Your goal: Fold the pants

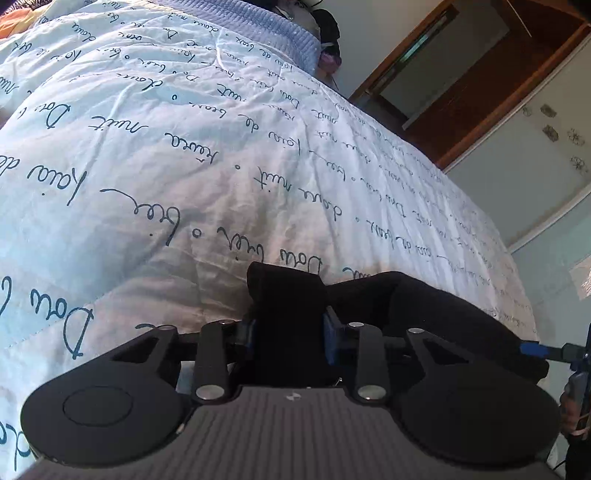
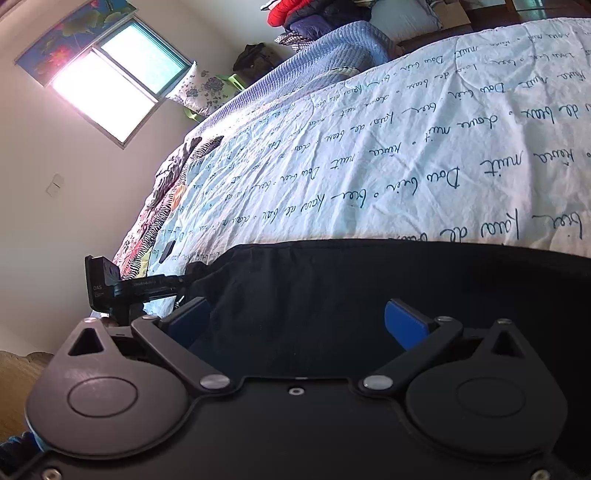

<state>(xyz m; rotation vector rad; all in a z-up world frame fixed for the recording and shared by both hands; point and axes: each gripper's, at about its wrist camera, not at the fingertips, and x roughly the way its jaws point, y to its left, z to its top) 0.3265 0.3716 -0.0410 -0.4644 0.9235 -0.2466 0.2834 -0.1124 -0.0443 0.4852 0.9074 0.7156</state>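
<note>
From the left wrist view, we see our left gripper clenched on a bunched fold of the black fabric pants, its blue pads pressed against the cloth on both sides. The pants look matte, soft and deep black, with no pattern we can make out; the gripped part stands up in a thick roll between the fingers, and the rest trails off to the right in a rounded hump. They lie on the white quilted bedspread printed with dark cursive writing, near the bed's lower edge. At the right border the blue tip of our right gripper shows, just beside the pants' far end. A blue ribbed blanket lies at the far end of the bed, and a brown wooden door frame stands beyond.

Across the right wrist view, our right gripper is spread wide, blue pads well apart, with the pants filling the space between and beyond them as a broad, dark, smooth sheet with a few soft creases; we cannot tell whether the pads touch the cloth. Our left gripper meets the pants' left end. The bedspread stretches behind, and a bright window sits on the wall.
</note>
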